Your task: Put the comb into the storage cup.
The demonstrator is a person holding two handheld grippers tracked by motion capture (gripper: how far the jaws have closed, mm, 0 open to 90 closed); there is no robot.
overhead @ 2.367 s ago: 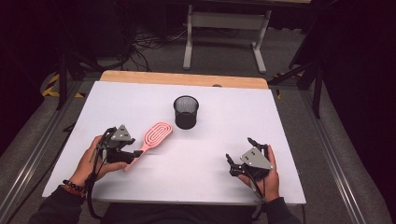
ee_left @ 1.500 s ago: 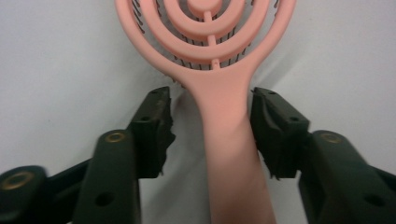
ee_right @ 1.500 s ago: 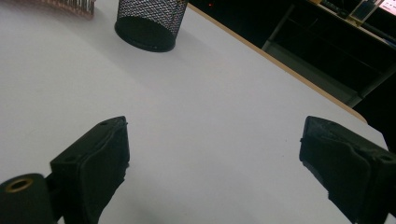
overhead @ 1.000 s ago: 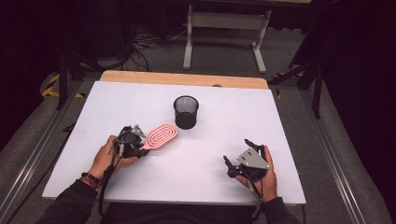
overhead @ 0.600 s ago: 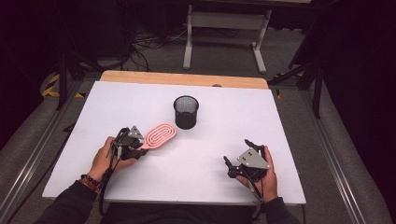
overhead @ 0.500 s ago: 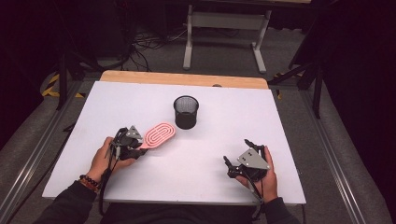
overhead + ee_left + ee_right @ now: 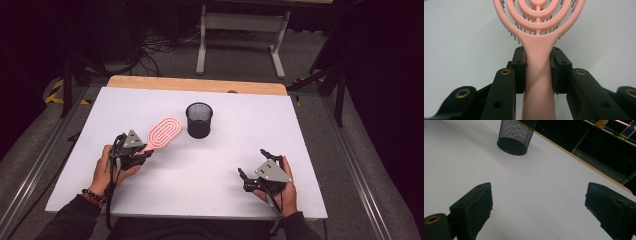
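Observation:
A pink vented hairbrush (image 7: 163, 132) hangs just above the white table at the left, head pointing toward a black mesh cup (image 7: 199, 120). My left gripper (image 7: 145, 151) is shut on its handle; in the left gripper view both pads (image 7: 520, 71) press the pink handle (image 7: 537, 75) on either side, with the bristled head (image 7: 537, 15) beyond. My right gripper (image 7: 242, 176) rests near the front right of the table with its jaws wide apart and nothing between them (image 7: 537, 202). The mesh cup (image 7: 515, 136) stands upright ahead of it.
The white tabletop (image 7: 240, 150) has a wooden strip (image 7: 195, 84) along its far edge. A metal stand (image 7: 240, 30) and cables lie on the floor behind the table. The person's forearms come in from the bottom edge.
My left gripper has carried the brush a little to the right and up, so its head is nearer the mesh cup. The right gripper has stayed where it was.

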